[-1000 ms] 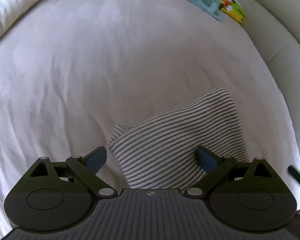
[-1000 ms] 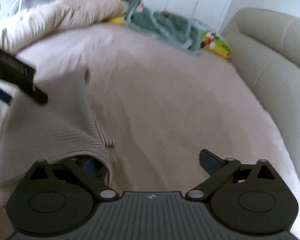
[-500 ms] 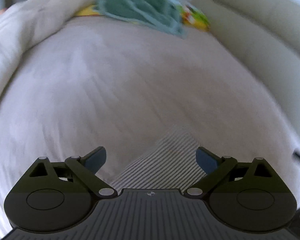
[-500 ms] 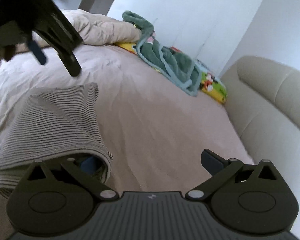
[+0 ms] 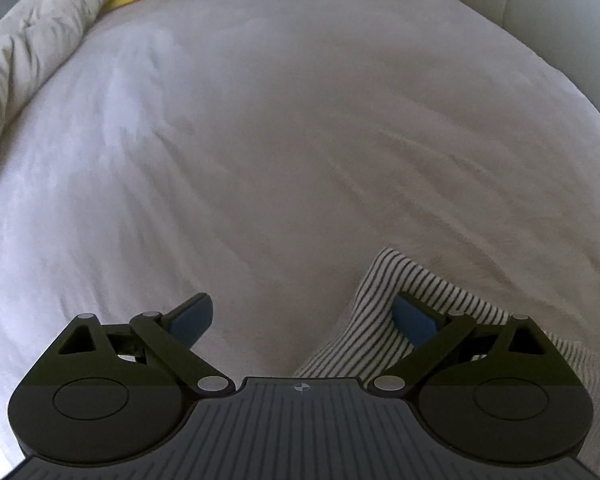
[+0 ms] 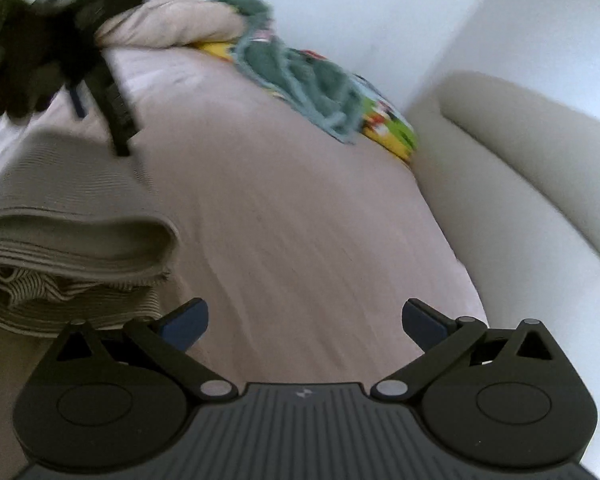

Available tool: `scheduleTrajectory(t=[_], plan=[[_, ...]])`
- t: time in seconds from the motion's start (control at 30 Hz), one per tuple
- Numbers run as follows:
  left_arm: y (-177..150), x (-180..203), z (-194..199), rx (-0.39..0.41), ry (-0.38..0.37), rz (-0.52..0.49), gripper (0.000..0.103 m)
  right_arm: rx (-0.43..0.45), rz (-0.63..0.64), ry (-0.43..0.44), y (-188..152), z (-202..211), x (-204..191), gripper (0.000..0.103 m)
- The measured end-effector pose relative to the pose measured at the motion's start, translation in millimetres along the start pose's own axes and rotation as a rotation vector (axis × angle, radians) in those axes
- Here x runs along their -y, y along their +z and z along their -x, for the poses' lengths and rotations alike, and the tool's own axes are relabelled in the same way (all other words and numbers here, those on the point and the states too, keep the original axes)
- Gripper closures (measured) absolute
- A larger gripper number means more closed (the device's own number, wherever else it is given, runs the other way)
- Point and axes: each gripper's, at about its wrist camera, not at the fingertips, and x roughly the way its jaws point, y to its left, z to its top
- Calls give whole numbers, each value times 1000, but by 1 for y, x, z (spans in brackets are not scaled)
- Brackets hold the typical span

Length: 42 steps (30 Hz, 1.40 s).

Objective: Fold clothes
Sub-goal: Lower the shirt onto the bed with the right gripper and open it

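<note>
Left gripper [image 5: 302, 318]: its jaws are standing wide open and are holding nothing.
Striped shirt, from the left gripper: the striped shirt [image 5: 374, 326] is lying low and to the right of these jaws. One corner is poking up past the right finger [image 5: 414, 318]. That finger is sitting over the cloth, but I cannot tell if it is touching it.
Space between the left jaws: mostly the bare bed sheet [image 5: 284, 140] is showing there, with the shirt edge only on the right side.
Right gripper [image 6: 306, 322]: its jaws are also standing wide open and are holding nothing.
Striped shirt, from the right gripper: the shirt [image 6: 72, 240] is lying to the left of these jaws, folded over into a thick stack. The rolled edge is ending just beside the left finger [image 6: 184, 322], a little above it.
Which way the shirt is running: the fold seems to be stretching sideways, out to the left of the right gripper.
Other gripper seen from the right: the left gripper [image 6: 112, 108] is showing as a dark blur over the far end of the shirt.
Which hand is nearer: both are close, and the shirt is lying between the two grippers.
Next move, my guess: each gripper is needing to slide inward toward the shirt before it can pinch.
Far away: a green towel [image 6: 300, 80] is lying well behind the jaws.
</note>
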Motion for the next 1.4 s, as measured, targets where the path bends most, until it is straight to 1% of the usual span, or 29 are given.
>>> scheduleTrajectory(t=[0.07, 0.13, 0.17, 0.23, 0.33, 0.4, 0.43, 0.47, 0.5, 0.57, 0.6, 0.63, 0.7, 0.8, 0.9, 0.93, 1.0, 1.03, 1.1, 1.13, 1.17, 1.2, 1.23, 1.3, 1.33, 1.4], plan=[[0, 0, -3, -7, -8, 5, 3, 27, -100, 7, 7, 14, 14, 0], [0, 1, -3, -11, -9, 0, 3, 79, -200, 66, 25, 20, 21, 0], [0, 2, -3, -13, -7, -6, 3, 100, -240, 99, 37, 18, 20, 0], [0, 4, -3, -19, -9, -6, 3, 128, -282, 146, 56, 5, 12, 0], [7, -4, -3, -26, -26, 26, 3, 28, -175, 169, 58, -34, -23, 0], [5, -10, 10, -19, -48, 69, 3, -121, -35, 156, 46, -64, -50, 0], [3, -12, 20, -6, -76, 89, 4, -137, -6, 156, 39, -69, -55, 0], [0, -15, 33, 16, -99, 112, 4, -121, 1, 150, 34, -68, -55, 0], [-4, -16, 43, 36, -103, 123, 4, -104, 2, 144, 33, -64, -53, 0], [-18, -17, 63, 72, -92, 131, 4, -82, -21, 150, 38, -57, -43, 0], [-26, -16, 71, 81, -81, 134, 4, -60, -59, 165, 42, -52, -34, 0], [-34, -15, 78, 85, -72, 142, 4, -38, -97, 180, 46, -47, -24, 0], [-50, -15, 89, 80, -62, 182, 4, -1, -138, 179, 56, -42, -15, 0], [-72, -13, 91, 39, -62, 255, 4, 54, -129, 208, 67, -47, -13, 0], [-90, -10, 82, -16, -77, 300, 4, 64, -73, 319, 69, -58, -31, 0], [-95, -9, 77, -33, -80, 309, 4, 56, -19, 315, 69, -67, -41, 0], [-100, -9, 75, -35, -119, 342, 4, 16, 130, 229, 60, -84, -64, 0], [-101, -12, 74, -37, -155, 376, 4, 6, 150, 200, 55, -91, -66, 0], [-104, -17, 71, -43, -227, 443, 4, -32, 106, 181, 50, -100, -60, 0], [-105, -18, 68, -50, -238, 458, 4, -70, 86, 163, 50, -106, -56, 0], [-106, -18, 65, -56, -231, 458, 4, -108, 66, 145, 50, -111, -52, 0], [-107, -17, 62, -61, -212, 452, 4, -155, 24, 163, 49, -118, -45, 0], [-107, -16, 59, -59, -207, 452, 3, -193, -47, 201, 49, -122, -35, 0], [-106, -16, 55, -54, -226, 458, 3, -255, -203, 289, 48, -130, -14, 0], [-105, -13, 55, -51, -227, 447, 3, -275, -276, 337, 47, -132, -4, 0], [-101, -8, 53, -44, -225, 424, 3, -349, -400, 407, 37, -138, 6, 0]])
